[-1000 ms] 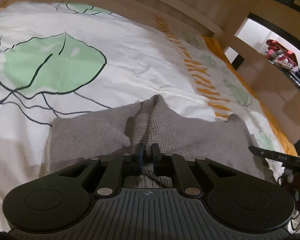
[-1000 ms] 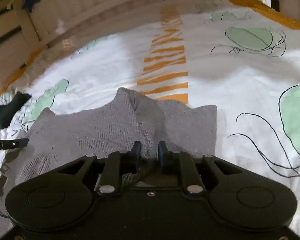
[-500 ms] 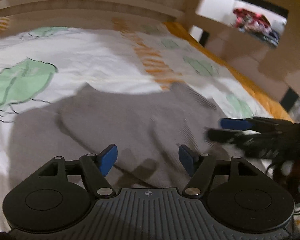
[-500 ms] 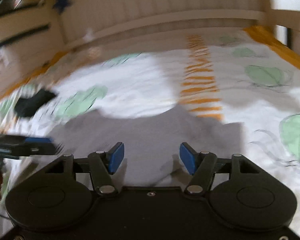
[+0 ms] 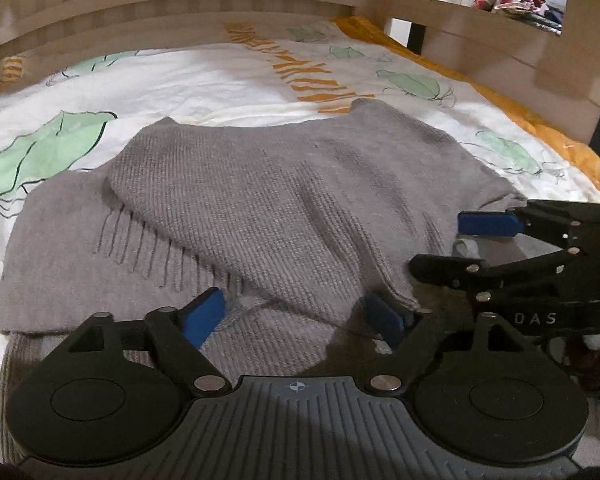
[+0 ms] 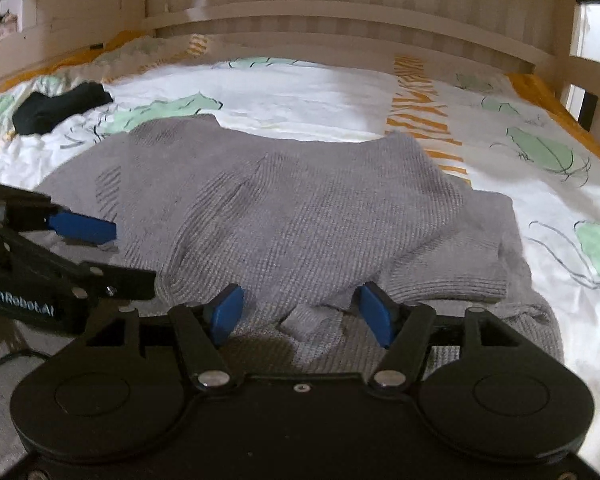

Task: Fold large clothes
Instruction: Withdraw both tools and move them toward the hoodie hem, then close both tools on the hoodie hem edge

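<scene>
On the bed, a grey knitted sweater (image 5: 284,208) lay spread over a white sheet (image 5: 204,80) printed with green leaves and orange stripes; its upper layer was folded over a lower one, so that a flat ribbed part showed at the sweater's left side in the left wrist view, and a ribbed cuff or hem lay at its right side in the right wrist view; the left gripper (image 5: 296,316) hung over the near edge of the sweater with its jaws spread wide, having just been opening, and its blue pads (image 5: 202,316) stood clear of the knit with only loose cloth below the gap; the right gripper (image 6: 302,314) hung likewise over the sweater's near edge, its jaws parted and just opened too, a small fold of grey cloth lying between the pads but not pinched; each gripper showed in the other's view, at the sweater's near corner, the right one (image 5: 452,244) to the right of the sweater and the left one (image 6: 112,248) to its left, both with jaws apart; beyond the sweater's far left corner a dark sock-like bundle (image 6: 60,106) lay on the sheet; past the sweater's far edge ran a slatted wooden bed rail (image 6: 340,16); an orange border (image 5: 540,128) edged the sheet to the sweater's right.
</scene>
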Demonstrator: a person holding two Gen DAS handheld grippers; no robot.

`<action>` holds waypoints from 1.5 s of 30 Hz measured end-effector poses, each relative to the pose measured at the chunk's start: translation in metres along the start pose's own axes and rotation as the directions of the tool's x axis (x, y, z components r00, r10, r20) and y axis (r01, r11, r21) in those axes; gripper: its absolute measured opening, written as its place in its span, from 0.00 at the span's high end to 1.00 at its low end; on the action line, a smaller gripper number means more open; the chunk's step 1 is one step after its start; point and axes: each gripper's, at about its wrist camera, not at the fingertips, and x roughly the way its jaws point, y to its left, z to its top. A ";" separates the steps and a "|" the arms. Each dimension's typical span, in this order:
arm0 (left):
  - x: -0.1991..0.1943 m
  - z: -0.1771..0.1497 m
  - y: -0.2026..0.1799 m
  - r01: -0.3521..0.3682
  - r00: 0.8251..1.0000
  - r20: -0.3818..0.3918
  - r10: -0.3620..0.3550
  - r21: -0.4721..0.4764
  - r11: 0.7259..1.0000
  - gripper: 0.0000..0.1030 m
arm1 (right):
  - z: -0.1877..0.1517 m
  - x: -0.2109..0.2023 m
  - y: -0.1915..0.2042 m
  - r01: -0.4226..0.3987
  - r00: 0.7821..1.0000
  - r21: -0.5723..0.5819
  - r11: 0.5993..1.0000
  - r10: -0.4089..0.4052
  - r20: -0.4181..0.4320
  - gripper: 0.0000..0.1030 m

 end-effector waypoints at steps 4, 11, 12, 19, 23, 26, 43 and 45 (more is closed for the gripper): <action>-0.014 -0.009 0.002 0.038 0.998 -0.052 -0.041 -0.055 0.998 0.10 | -0.004 -0.008 0.001 -0.043 0.998 0.029 0.999 0.044 -0.034 0.06; -0.060 -0.032 0.004 -0.028 0.998 -0.055 0.024 -0.077 0.997 0.09 | -0.013 -0.046 -0.007 -0.084 0.994 0.154 0.984 0.093 -0.057 0.03; -0.068 -0.034 0.005 -0.033 0.998 -0.055 0.028 -0.096 0.995 0.09 | -0.013 -0.053 -0.009 -0.095 0.992 0.179 0.979 0.107 -0.060 0.02; -0.127 -0.055 0.018 -0.017 0.999 -0.033 0.010 -0.198 0.980 0.08 | -0.021 -0.114 -0.017 -0.133 0.987 0.298 0.945 0.152 -0.043 0.00; -0.153 -0.069 0.020 -0.010 0.999 -0.043 0.001 -0.203 0.979 0.07 | -0.033 -0.148 -0.025 -0.126 0.987 0.362 0.924 0.154 -0.051 0.00; -0.169 -0.079 0.025 -0.002 0.998 -0.056 -0.011 -0.227 0.974 0.07 | -0.041 -0.167 -0.032 -0.102 0.986 0.401 0.910 0.147 -0.082 0.00; -0.173 -0.121 0.021 0.015 0.957 -0.282 -0.064 -0.172 0.985 0.06 | -0.091 -0.219 -0.031 -0.095 0.958 0.382 0.919 0.189 -0.217 0.00; -0.166 -0.123 0.018 0.028 0.947 -0.312 -0.075 -0.155 0.987 0.05 | -0.095 -0.218 -0.026 -0.107 0.952 0.358 0.928 0.200 -0.233 0.00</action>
